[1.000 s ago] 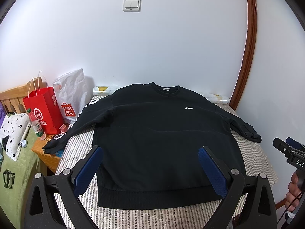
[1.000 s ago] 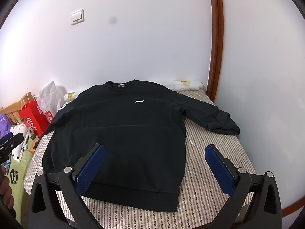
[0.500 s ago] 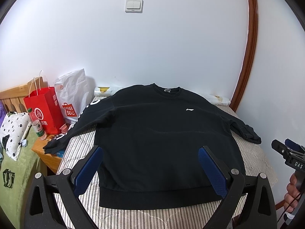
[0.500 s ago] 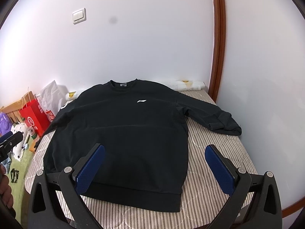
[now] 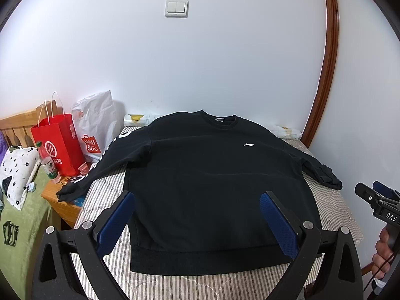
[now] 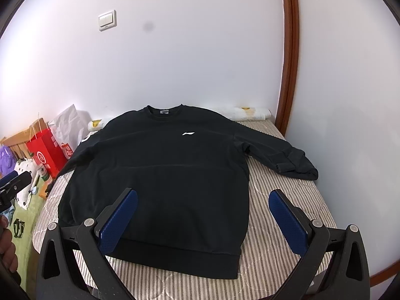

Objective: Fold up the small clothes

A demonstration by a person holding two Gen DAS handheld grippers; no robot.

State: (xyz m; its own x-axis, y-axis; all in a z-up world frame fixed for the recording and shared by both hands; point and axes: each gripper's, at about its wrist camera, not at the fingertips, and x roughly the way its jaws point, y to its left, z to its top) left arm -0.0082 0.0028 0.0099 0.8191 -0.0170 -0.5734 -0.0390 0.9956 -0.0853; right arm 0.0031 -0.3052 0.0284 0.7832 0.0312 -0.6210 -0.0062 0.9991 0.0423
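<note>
Black sweatshirt (image 5: 215, 182) lies flat, front up, on the bed (image 5: 332, 215) w/ striped cover; collar toward the wall, hem toward the cameras; white logo on chest. One sleeve runs off the bed's edge onto a wooden nightstand (image 5: 53, 196); the other sleeve is bunched near the opposite edge by the wall, cuff folded over.

Left hand-held gripper (image 5: 197, 221) hovers above the hem area, jaws spread wide, nothing between them; blue pads (image 5: 116, 222) apart from the fabric. Right hand-held gripper (image 6: 203, 221) likewise released, jaws wide, empty; its left pad over the sweatshirt's lower body, right pad over bare striped cover.

Beside the bed: red paper bag (image 5: 58, 145), white plastic bag (image 5: 96, 125), small bottle (image 5: 48, 166), spotted cloth (image 5: 16, 172); light switch (image 5: 176, 8) on the wall; wooden door frame (image 5: 325, 70) at right.
</note>
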